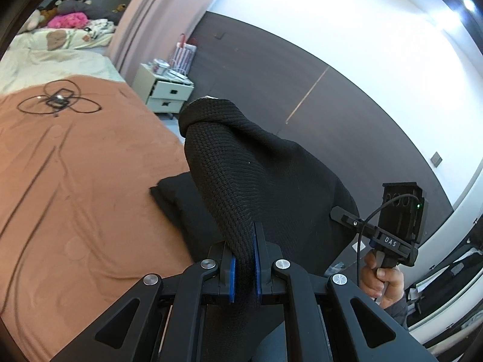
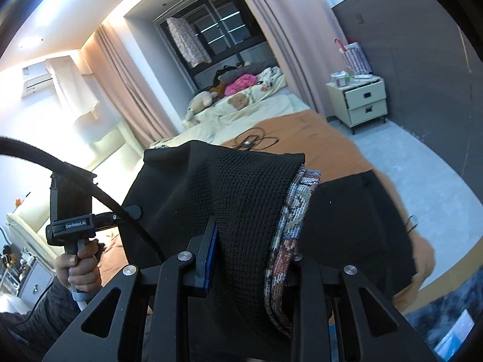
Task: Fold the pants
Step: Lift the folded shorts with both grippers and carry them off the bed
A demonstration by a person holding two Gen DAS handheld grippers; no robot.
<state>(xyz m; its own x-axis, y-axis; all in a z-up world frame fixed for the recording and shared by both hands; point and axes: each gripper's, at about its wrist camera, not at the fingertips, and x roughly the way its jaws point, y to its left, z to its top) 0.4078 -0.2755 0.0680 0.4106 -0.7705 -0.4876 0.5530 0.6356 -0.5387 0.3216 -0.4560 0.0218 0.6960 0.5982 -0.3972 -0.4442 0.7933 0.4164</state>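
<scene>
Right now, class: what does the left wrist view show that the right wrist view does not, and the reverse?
Left wrist view only: the left gripper shut on the black pants.

Right wrist view only: the right gripper shut on them, a patterned inner fabric, the window, the air conditioner.

Both: the pants, orange blanket, nightstand, coiled cable.

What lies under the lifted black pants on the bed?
Both grippers, left gripper and right gripper, are clamped on the black pants, raised above the orange blanket. A black fabric layer rests on the blanket beneath; anything under that is hidden.
</scene>
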